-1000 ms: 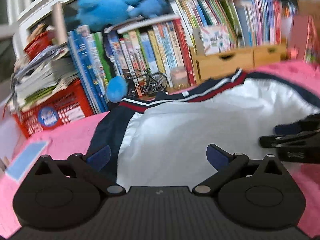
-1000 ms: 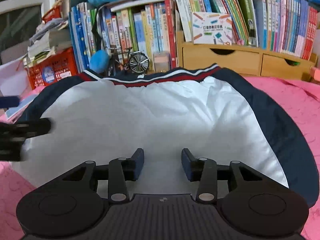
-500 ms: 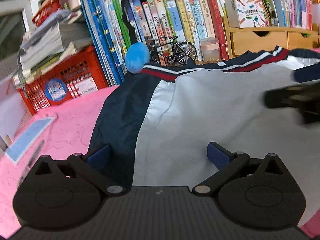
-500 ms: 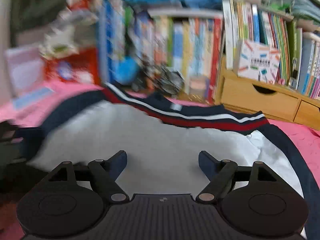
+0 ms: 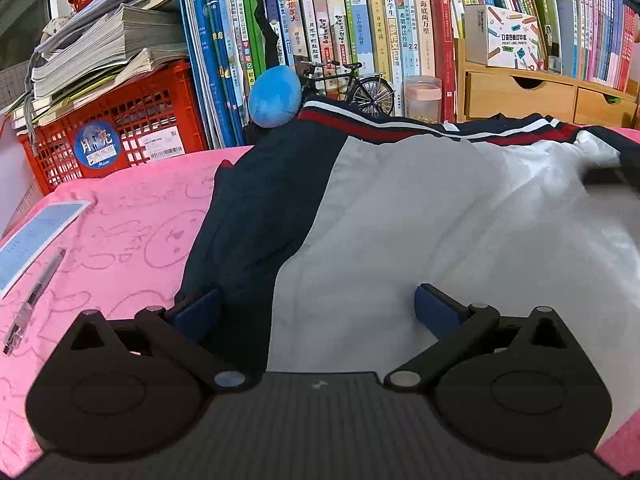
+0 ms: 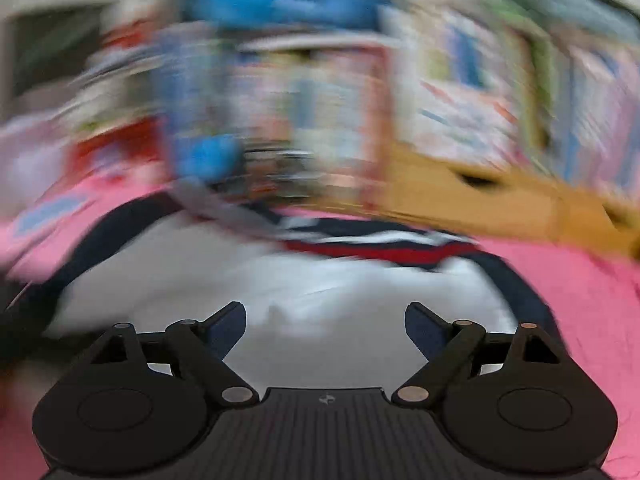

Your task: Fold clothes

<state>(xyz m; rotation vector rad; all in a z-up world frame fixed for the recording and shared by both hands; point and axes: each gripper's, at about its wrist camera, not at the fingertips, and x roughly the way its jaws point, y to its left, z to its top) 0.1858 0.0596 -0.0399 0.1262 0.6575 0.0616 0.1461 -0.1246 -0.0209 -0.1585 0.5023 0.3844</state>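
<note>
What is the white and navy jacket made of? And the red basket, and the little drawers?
The jacket looks like thin, smooth synthetic cloth: faint sheen, soft wrinkles. The red basket looks like hard moulded plastic, with grid holes. The little drawers look like pale matte wood, though it could be veneer.

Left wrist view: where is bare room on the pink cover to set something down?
Bare pink cover lies between the jacket, the red crate and the pen. Along the books it is crowded.
</note>
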